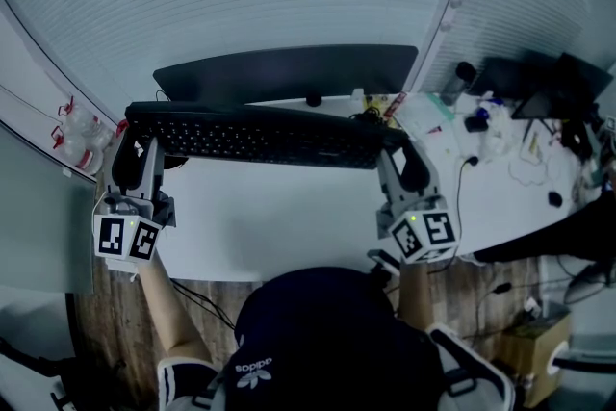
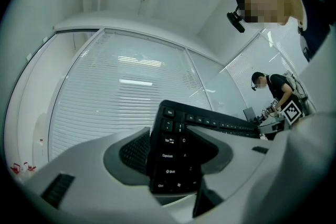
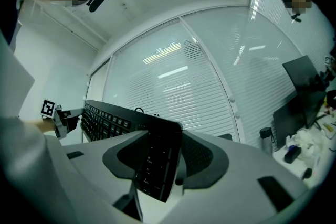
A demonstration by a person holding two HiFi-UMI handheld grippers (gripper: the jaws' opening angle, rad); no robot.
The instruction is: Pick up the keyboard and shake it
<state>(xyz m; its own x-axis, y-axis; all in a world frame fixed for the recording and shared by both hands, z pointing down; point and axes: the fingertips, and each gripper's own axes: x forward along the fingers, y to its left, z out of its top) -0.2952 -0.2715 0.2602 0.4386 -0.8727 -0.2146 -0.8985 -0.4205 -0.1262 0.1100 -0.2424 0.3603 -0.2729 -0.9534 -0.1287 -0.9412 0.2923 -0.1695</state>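
A long black keyboard point(image 1: 260, 136) hangs in the air above the white desk point(image 1: 279, 217), held level by both ends. My left gripper point(image 1: 137, 147) is shut on its left end, where the Tab, CapsLock and Shift keys of the keyboard point(image 2: 176, 152) show between the jaws. My right gripper point(image 1: 402, 159) is shut on the right end; there the keyboard point(image 3: 157, 162) stands on edge between the jaws, tilted up toward the window blinds.
A dark monitor point(image 1: 289, 72) stands just behind the keyboard. Bottles, cables and small clutter point(image 1: 481, 125) fill the desk's right side, with another screen point(image 1: 558, 87) beyond. Plastic bottles point(image 1: 82, 135) sit at the far left. A second person point(image 2: 275, 94) works further back.
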